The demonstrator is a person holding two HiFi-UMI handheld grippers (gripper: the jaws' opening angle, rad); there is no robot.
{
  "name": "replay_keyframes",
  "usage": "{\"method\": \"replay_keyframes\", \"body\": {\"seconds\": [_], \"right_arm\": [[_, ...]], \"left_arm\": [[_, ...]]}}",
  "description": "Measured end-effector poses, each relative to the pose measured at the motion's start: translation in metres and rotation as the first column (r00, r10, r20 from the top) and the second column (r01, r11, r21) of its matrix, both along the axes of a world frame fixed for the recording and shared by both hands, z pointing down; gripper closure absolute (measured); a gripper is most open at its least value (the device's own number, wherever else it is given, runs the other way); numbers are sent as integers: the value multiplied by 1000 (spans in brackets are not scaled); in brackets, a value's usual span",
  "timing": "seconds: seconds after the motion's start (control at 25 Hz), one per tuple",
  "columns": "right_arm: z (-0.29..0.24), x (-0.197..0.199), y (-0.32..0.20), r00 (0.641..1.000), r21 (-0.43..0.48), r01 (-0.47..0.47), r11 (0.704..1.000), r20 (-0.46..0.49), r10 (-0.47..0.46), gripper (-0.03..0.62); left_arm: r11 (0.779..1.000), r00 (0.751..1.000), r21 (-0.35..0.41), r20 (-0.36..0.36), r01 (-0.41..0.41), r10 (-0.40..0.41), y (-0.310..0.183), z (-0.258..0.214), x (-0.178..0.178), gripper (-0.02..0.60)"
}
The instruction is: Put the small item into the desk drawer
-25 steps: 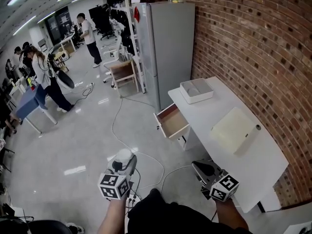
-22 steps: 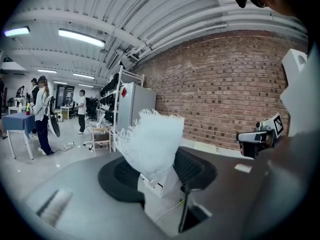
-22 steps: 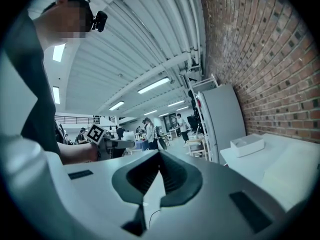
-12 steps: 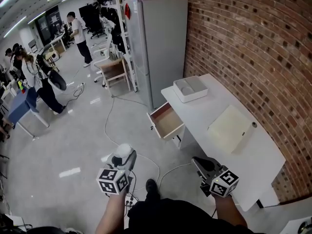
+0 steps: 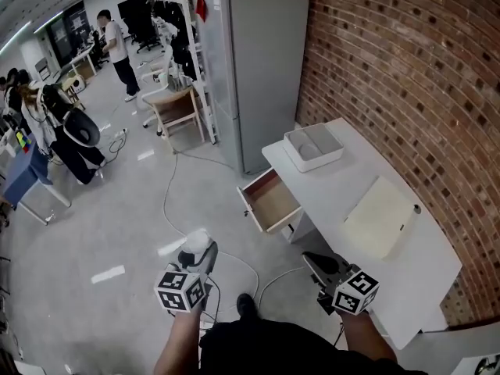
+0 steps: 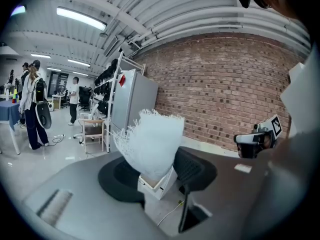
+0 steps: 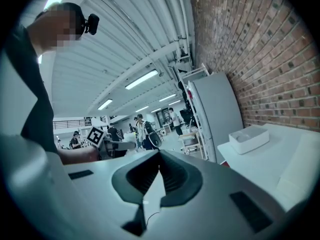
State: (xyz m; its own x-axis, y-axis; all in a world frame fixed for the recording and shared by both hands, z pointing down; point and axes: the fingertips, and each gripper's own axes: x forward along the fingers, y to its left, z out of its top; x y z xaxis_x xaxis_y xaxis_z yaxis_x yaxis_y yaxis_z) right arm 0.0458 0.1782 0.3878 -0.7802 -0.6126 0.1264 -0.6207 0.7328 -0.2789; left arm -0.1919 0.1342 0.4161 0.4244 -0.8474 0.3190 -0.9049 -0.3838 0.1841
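My left gripper (image 5: 198, 251) is shut on a small white bristly item (image 5: 193, 241), held over the floor at the lower left. In the left gripper view the item (image 6: 150, 140) fills the gap between the jaws of my left gripper (image 6: 156, 173), and the open drawer (image 6: 158, 185) shows beyond them. That wooden-lined drawer (image 5: 272, 201) stands pulled out from the white desk (image 5: 344, 187) ahead and to the right. My right gripper (image 5: 316, 263) hovers near the desk's front corner, its jaws meeting at the tips with nothing between them. My right gripper (image 7: 159, 155) looks the same in its own view.
A white tray (image 5: 313, 147) and a cream board (image 5: 380, 217) lie on the desk, which runs along a brick wall (image 5: 406, 84). A tall grey cabinet (image 5: 262, 69) stands behind it. Cables (image 5: 173, 203) trail over the floor. A wooden stool (image 5: 178, 109) and people (image 5: 66, 127) are at the back left.
Both grippers and the view have shifted across the floor, and the desk and drawer sit slightly differently in the picture. The white item stays in the left jaws.
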Motion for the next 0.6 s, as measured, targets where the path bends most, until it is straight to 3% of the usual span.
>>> {"method": "replay_keyframes", "body": {"seconds": [0.32,0.6], "right_arm": [[-5,-59,-83,1000,-16,7,1000,-27,-8,583],[12,-106,-110,999,-64,46,997,-23,-48,583]], "left_arm": [[998,998,14,-15,-63,63,-81,-5,-31,385],[998,998,-22,-38,-56,55,-113,13,-60,385]]}}
